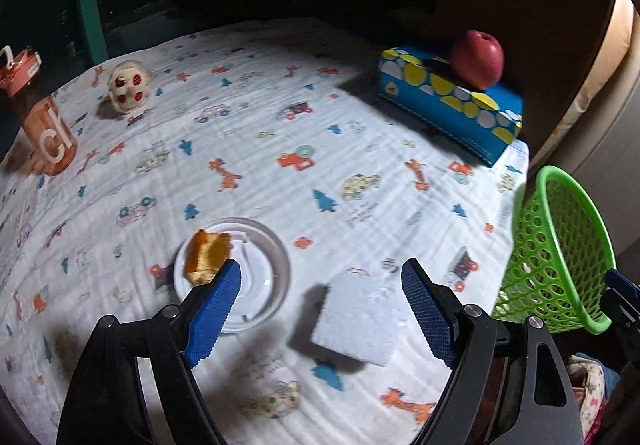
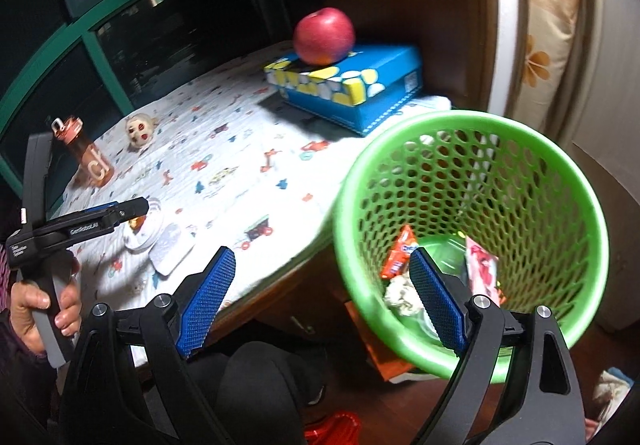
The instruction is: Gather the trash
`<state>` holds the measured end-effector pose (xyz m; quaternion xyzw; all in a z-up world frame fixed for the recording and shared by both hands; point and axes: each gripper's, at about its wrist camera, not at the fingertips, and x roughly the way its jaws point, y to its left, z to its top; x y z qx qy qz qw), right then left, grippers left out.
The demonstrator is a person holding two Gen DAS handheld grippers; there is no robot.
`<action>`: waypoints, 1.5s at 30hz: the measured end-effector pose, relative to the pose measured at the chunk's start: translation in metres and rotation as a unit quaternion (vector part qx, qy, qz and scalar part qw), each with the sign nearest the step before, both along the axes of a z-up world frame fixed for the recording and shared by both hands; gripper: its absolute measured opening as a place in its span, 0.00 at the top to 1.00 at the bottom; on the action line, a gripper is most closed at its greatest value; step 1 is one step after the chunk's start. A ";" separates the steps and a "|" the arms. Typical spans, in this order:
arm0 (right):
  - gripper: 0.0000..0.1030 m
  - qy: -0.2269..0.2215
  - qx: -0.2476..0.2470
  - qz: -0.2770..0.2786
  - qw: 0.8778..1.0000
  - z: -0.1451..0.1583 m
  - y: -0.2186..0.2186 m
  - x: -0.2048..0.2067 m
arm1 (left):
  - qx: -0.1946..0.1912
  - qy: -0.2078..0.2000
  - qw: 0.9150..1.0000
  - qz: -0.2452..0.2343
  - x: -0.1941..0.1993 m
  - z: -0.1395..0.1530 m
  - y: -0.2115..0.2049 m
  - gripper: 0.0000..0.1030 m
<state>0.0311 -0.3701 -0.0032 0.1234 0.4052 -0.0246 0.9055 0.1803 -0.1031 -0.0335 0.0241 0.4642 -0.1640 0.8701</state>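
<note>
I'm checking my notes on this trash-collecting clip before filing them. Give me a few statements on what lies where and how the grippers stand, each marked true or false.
1. The apple sits on the blue tissue box. True.
2. The green basket holds nothing. False: wrappers and crumpled paper lie inside.
3. The left gripper is shut on the white foam block. False: its jaws are open, with the block lying between them.
4. The orange food scrap lies on the clear lid. True.
5. The right gripper is open. True.

Both grippers have black frames, silver pivot screws and blue cross-hatched pads (image 1: 216, 309); the bare-skinned left hand (image 2: 44, 309) shows a dark sleeve.
</note>
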 end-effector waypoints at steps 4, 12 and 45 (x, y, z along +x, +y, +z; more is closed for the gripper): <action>0.15 0.006 0.001 0.017 1.000 -0.003 0.018 0.009 | 0.011 0.005 1.000 0.014 0.013 -0.012 0.025 0.35; 0.15 0.022 0.002 0.045 0.999 -0.011 0.044 0.023 | 0.037 0.017 0.999 0.004 0.031 -0.036 0.038 0.46; 0.15 0.046 0.014 0.125 0.991 -0.031 0.108 0.063 | 0.022 0.025 0.999 -0.006 0.045 -0.043 0.051 0.89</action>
